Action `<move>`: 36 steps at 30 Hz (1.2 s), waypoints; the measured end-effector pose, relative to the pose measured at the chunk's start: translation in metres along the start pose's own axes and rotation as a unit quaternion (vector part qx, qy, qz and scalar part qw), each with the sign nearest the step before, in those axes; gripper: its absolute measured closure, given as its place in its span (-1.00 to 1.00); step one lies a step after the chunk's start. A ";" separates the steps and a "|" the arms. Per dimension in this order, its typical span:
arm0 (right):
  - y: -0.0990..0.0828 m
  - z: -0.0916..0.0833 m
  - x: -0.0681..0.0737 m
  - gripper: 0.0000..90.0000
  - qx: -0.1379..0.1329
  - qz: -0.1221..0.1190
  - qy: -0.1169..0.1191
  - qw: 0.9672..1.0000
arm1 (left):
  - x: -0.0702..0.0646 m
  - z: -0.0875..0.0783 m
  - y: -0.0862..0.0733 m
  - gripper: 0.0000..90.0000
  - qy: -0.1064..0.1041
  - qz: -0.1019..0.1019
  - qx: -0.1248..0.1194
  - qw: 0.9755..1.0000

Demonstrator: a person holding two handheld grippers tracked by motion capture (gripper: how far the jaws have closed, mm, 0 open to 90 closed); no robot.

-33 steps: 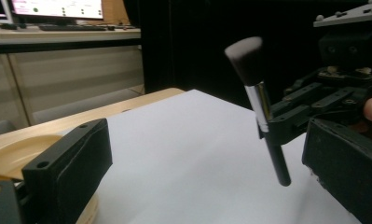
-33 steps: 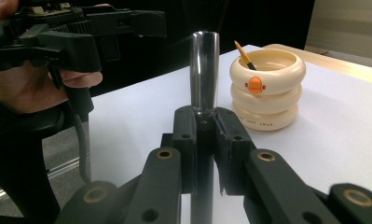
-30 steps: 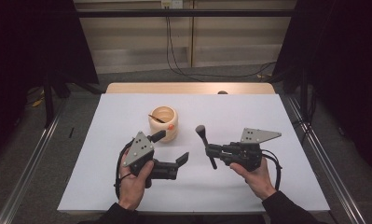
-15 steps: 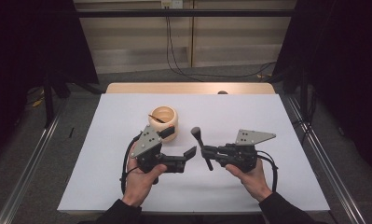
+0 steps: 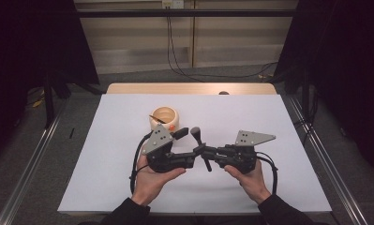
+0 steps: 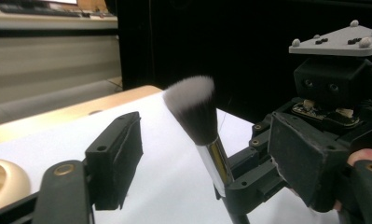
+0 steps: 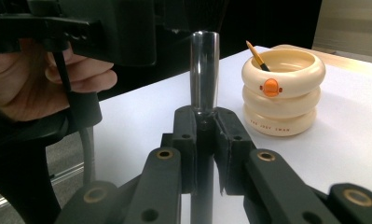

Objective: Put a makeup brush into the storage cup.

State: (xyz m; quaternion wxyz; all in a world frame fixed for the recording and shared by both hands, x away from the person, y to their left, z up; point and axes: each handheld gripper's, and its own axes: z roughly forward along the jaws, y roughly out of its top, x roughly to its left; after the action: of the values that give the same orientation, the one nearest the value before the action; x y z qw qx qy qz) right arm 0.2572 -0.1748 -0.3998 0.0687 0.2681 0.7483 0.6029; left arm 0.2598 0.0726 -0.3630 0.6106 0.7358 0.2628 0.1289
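On the table [image 5: 105, 154], right claw [image 5: 204, 151] clamps one brush [image 5: 199, 141]; left claw [image 5: 187, 147] apart, closing.

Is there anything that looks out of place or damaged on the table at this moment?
Nothing stands out. The right gripper holds the makeup brush upright by its handle, the cream holder stands upright with a thin brush leaning inside, and the white table cover looks clean.

The cream holder [image 7: 282, 91] bears small lettering too blurred to read.
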 end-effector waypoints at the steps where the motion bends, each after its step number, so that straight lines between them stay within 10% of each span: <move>1: 0.000 0.000 0.000 0.78 -0.001 0.000 0.000 1.000 | 0.000 0.000 -0.001 -0.28 0.005 0.004 0.004 1.000; 22: -0.002 0.001 0.003 0.78 0.007 -0.009 0.003 1.000 | -0.001 0.009 -0.011 0.53 -0.020 -0.022 0.024 0.999; 36: -0.003 0.003 0.003 0.78 0.009 -0.011 0.008 1.000 | -0.001 0.009 -0.011 0.71 -0.043 -0.038 0.021 0.998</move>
State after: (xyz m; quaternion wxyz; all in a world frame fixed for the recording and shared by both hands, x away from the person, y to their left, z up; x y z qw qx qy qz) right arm 0.2551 -0.1709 -0.4025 0.0671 0.2557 0.7571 0.5975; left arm 0.2615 0.0661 -0.3755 0.6104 0.7428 0.2664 0.0685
